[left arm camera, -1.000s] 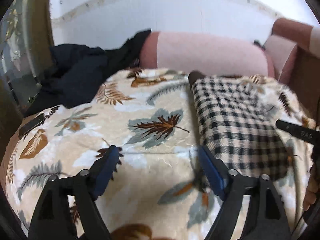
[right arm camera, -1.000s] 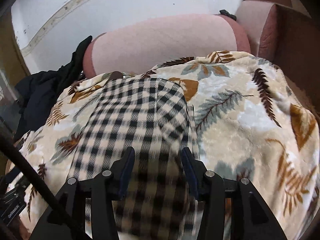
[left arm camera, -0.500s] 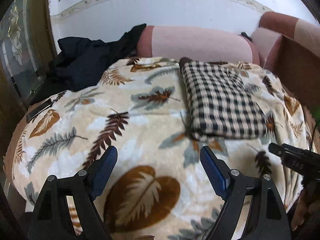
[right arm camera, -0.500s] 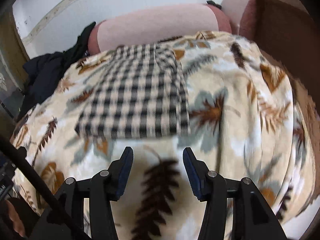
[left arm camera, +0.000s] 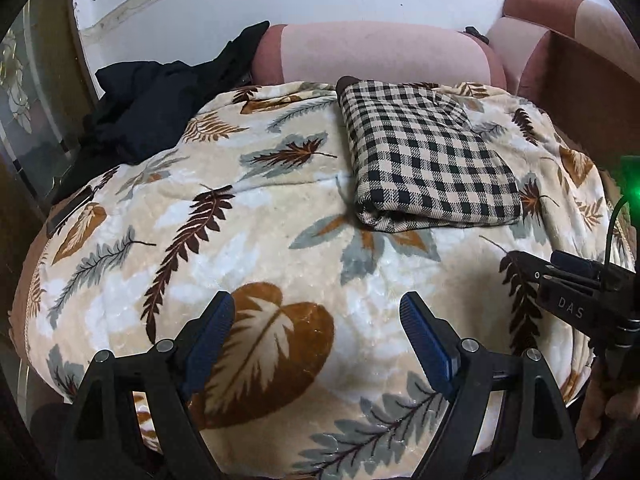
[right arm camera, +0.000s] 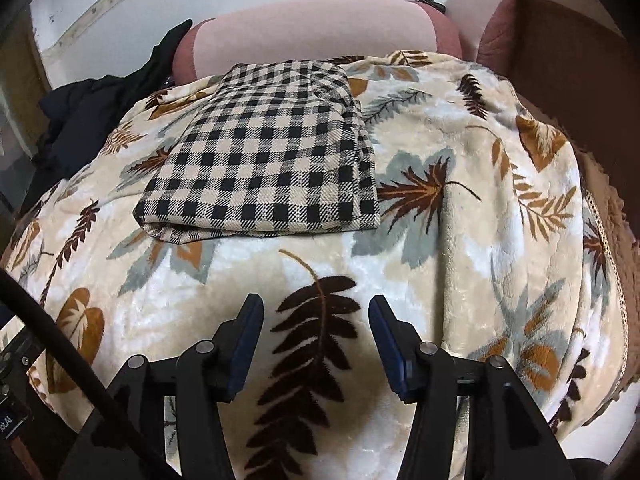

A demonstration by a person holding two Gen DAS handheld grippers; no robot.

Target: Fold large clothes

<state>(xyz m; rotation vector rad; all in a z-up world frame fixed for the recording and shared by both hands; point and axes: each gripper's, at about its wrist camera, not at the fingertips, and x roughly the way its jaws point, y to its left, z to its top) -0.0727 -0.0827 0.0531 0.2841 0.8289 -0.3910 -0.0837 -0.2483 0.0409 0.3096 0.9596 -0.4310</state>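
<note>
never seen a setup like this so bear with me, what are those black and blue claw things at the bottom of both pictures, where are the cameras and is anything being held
There is no robot here. A person holds a hand tool in each hand, each with two jaws and a wide-angle camera looking forward along them. One picture comes from the left gripper, the other from the right gripper. The blue strips are the pads on the jaws.

Both pairs of jaws stand open with nothing between them, so nothing is held.

Ahead lies a leaf-print blanket, and on it a checked garment, folded into a neat rectangle. Behind it is a pink cushion, with dark clothing heaped to the left. In the left view, the black part at the right edge is probably the other tool.
</note>
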